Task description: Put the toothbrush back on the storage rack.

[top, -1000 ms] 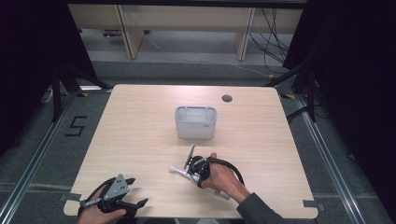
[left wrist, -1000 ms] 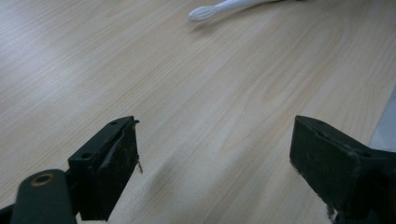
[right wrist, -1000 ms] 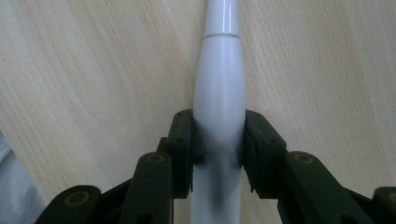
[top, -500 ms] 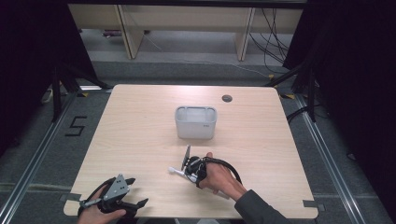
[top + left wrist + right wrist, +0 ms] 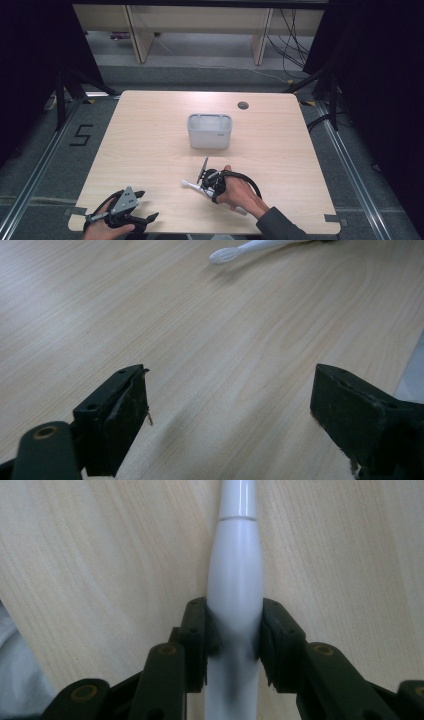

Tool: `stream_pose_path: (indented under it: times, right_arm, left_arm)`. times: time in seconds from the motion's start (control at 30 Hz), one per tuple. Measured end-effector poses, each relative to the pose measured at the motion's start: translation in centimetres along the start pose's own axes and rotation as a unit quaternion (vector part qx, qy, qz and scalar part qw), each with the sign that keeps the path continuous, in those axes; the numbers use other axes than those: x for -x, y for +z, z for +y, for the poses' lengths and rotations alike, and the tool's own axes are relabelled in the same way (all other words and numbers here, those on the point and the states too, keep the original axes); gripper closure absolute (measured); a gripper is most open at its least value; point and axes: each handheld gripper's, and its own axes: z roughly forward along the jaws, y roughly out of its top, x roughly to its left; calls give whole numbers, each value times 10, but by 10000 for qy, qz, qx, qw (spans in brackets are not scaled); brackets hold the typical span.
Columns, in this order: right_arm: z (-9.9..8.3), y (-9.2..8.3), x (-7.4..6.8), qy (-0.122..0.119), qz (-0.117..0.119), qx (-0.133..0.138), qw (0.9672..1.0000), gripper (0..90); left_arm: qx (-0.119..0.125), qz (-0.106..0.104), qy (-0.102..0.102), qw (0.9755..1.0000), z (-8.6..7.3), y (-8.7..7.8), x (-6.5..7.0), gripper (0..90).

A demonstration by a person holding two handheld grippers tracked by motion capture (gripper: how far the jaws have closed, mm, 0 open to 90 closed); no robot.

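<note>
In my right gripper view, the toothbrush (image 5: 235,580) runs off the top edge, so its head is cut away, and its lower handle passes out of the bottom edge between my fingers (image 5: 200,630). In my left gripper view, the toothbrush (image 5: 235,251) shows its bristle end; the rest leaves the top edge. In the high view, my right hand (image 5: 239,192) covers most of the handle. The small marking on the white box (image 5: 210,131) is too small to read.
</note>
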Motion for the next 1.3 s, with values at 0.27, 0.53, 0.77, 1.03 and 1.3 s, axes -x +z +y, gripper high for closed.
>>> stream_pose_path:
  times: [0.27, 0.53, 0.77, 1.03, 1.3]
  right_arm:
    - [-6, -9, 0, -47, -26, 243, 9997, 669]
    - [-16, -42, 3, 333, -76, 1270, 9913, 669]
    - [-29, -54, 11, 337, -75, 2396, 9703, 669]
    - [-43, -57, 25, 725, -21, 3395, 9378, 669]
    - [-46, -63, 36, 755, 82, 3736, 9245, 669]
  left_arm:
    - [-26, 5, 78, 10000, 0, 0, -2, 148]
    - [-27, 5, 73, 10000, 0, 0, -1, 148]
    - [-26, 6, 79, 10000, 0, 0, -1, 148]
    - [-99, -29, 92, 9999, 0, -1, -2, 148]
    - [-97, -35, 85, 9999, 0, -1, -2, 148]
